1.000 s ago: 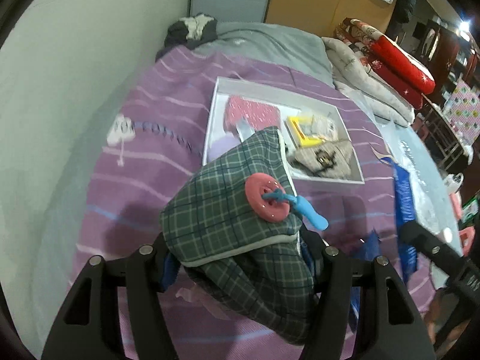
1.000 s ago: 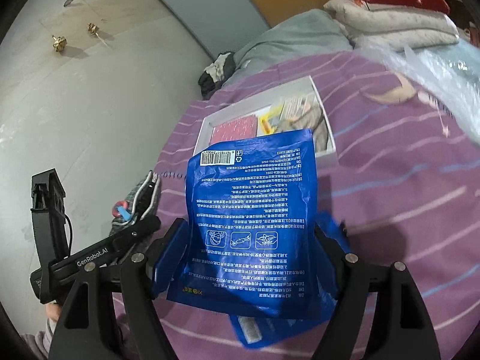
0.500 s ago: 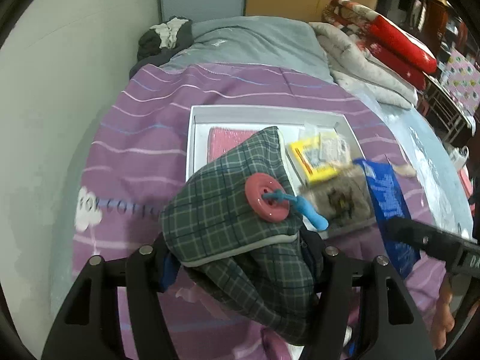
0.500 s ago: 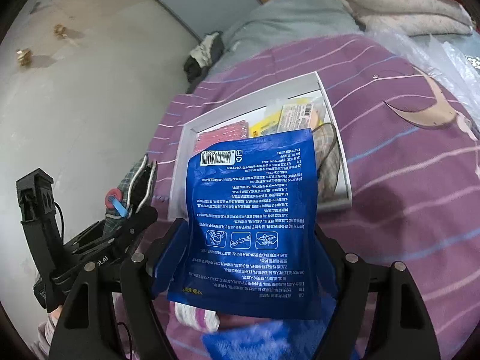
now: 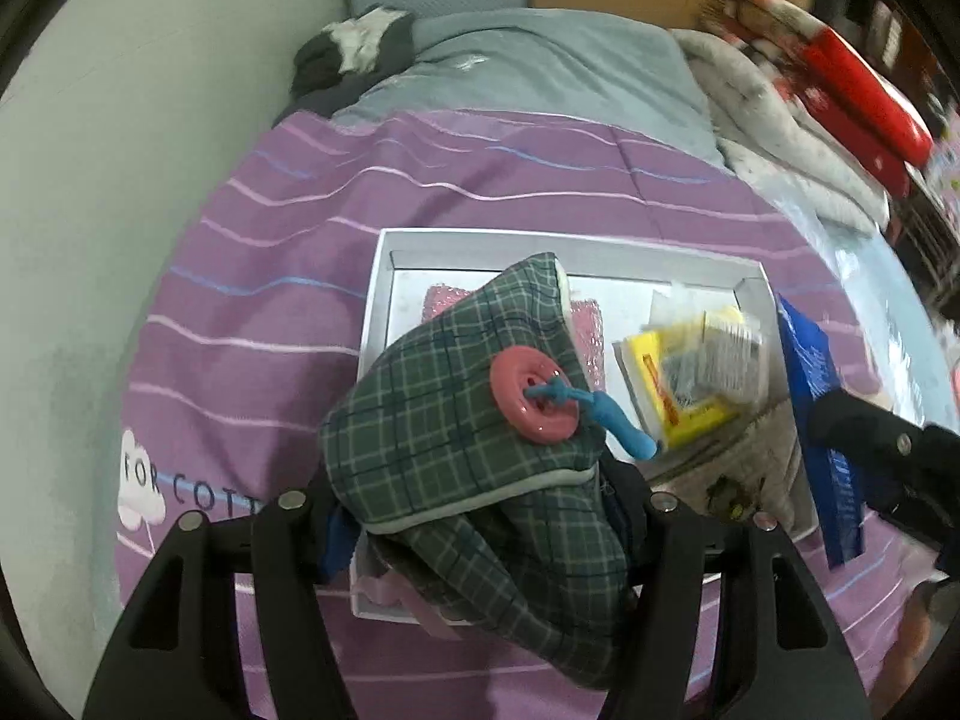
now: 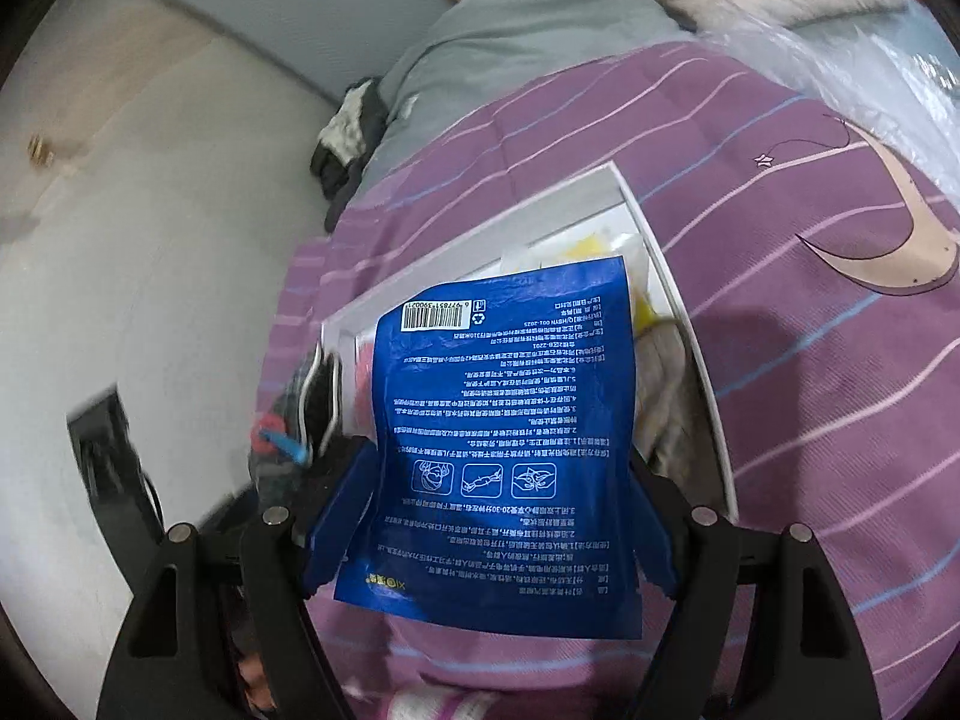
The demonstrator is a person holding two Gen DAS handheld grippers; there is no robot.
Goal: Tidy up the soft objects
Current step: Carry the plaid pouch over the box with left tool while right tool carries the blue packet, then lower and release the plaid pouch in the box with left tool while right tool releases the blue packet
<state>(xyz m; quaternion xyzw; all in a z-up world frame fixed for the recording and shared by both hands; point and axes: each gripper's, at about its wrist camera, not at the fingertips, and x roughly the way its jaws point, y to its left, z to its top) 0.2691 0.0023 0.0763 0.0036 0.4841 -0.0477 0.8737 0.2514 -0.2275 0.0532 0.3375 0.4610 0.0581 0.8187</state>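
My left gripper (image 5: pixel 474 516) is shut on a green plaid fabric pouch (image 5: pixel 456 414) with a pink button (image 5: pixel 534 399) and a blue cord. It holds the pouch over the near left part of a white shallow box (image 5: pixel 375 300) on the purple bed. My right gripper (image 6: pixel 498 504) is shut on a blue printed packet (image 6: pixel 504 420), held upright over the box (image 6: pixel 660 252). The packet also shows at the right of the left wrist view (image 5: pixel 810 360). The plaid pouch shows at the left of the right wrist view (image 6: pixel 294 414).
The box holds a pink item (image 5: pixel 585 330), a yellow packet (image 5: pixel 678 384) and a beige fabric item (image 5: pixel 756 474). The purple striped cover (image 5: pixel 252 276) meets a wall on the left. Folded grey and red bedding (image 5: pixel 840 96) lies at the far right.
Both grippers have moved in toward the box with their loads. The plaid pouch and the blue packet now hang over it instead of short of it.
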